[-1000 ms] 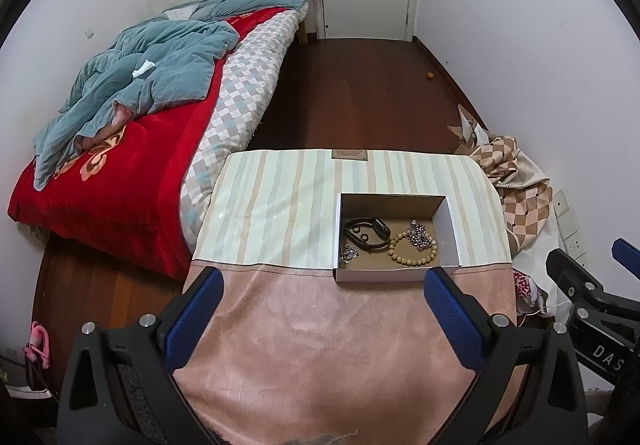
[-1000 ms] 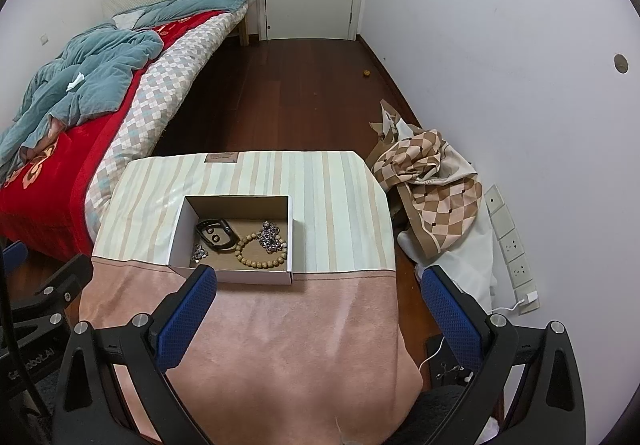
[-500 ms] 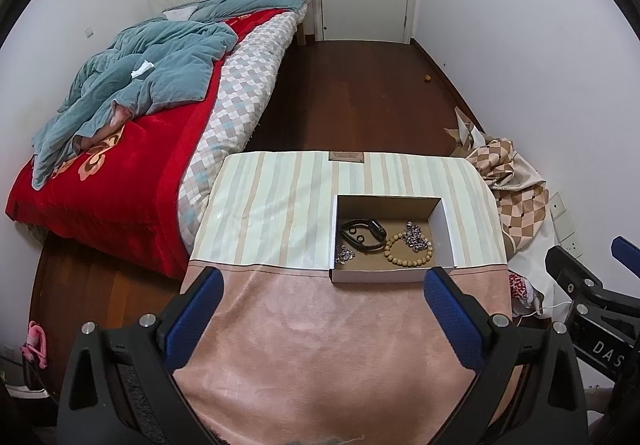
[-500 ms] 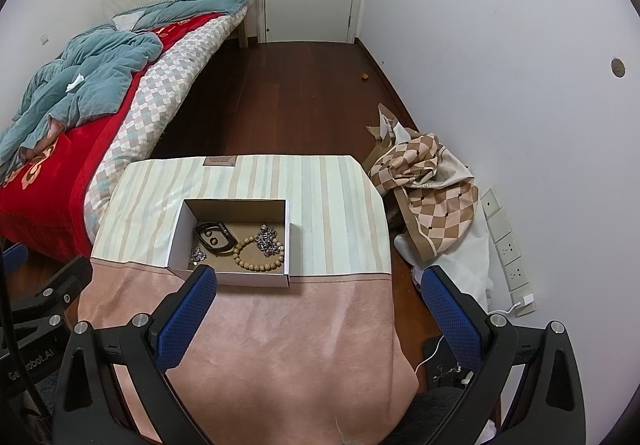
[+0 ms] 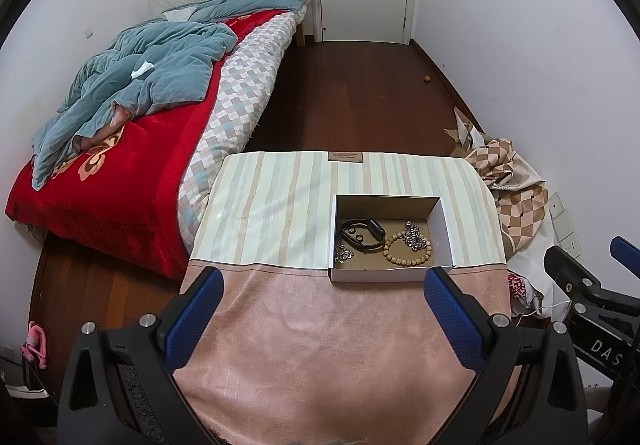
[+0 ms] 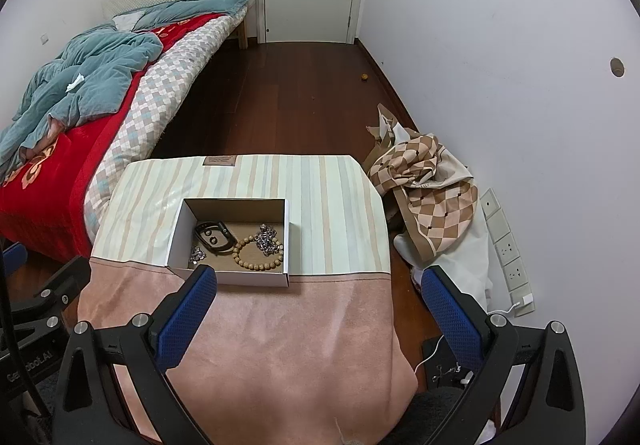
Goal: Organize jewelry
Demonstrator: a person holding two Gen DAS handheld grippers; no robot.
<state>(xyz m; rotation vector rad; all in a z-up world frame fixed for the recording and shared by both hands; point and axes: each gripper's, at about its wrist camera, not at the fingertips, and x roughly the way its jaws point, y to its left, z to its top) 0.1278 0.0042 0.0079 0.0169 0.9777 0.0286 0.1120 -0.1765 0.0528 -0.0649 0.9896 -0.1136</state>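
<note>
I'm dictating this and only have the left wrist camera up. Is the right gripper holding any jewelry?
Observer: No. The right gripper is open, with nothing between its blue fingers.
Operator: What's it pointed at?
Observer: It hangs over the pink cloth. In its view, one fingertip overlaps the near corner of the white cardboard box.
Operator: Anything by the wall on that side?
Observer: A white plug sits at the low end of the white wall socket strip.

Box (image 5: pixel 376 273) nearer (both views)
</note>
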